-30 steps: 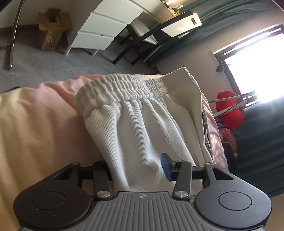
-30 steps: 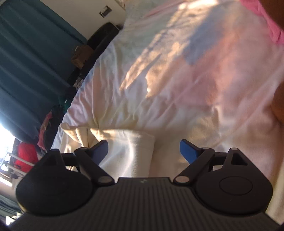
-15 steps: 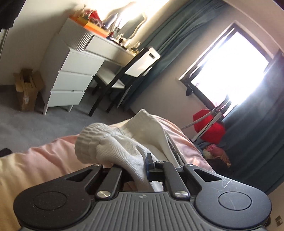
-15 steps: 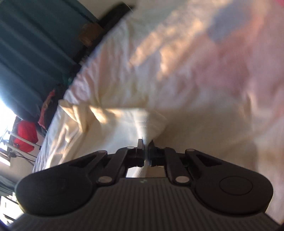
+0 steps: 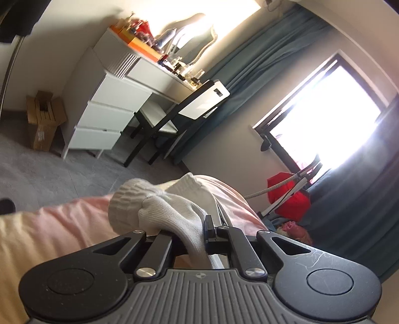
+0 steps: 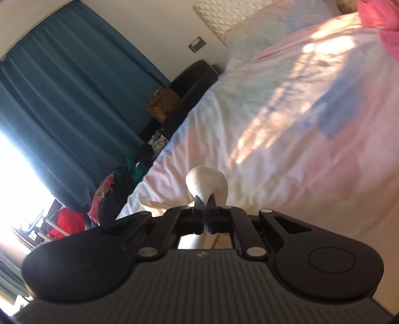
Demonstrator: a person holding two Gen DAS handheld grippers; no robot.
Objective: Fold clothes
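Observation:
White ribbed trousers with an elastic waistband lie on a pink and cream bedspread. My left gripper is shut on the bunched waistband end, lifted a little off the bed. In the right wrist view my right gripper is shut on a cream fold of the same trousers, which bulges out just past the fingertips. The cloth between the two grips is hidden under the grippers.
A white dresser and a black-framed chair stand beyond the bed. Teal curtains, a bright window and a red bag sit at the bedside. A clothes pile lies on the floor; pink cloth on the bed's far corner.
Both grippers went from open around the trousers to shut on them. Both then rose, pulling the cloth up off the bed, and the views tilted up toward the room.

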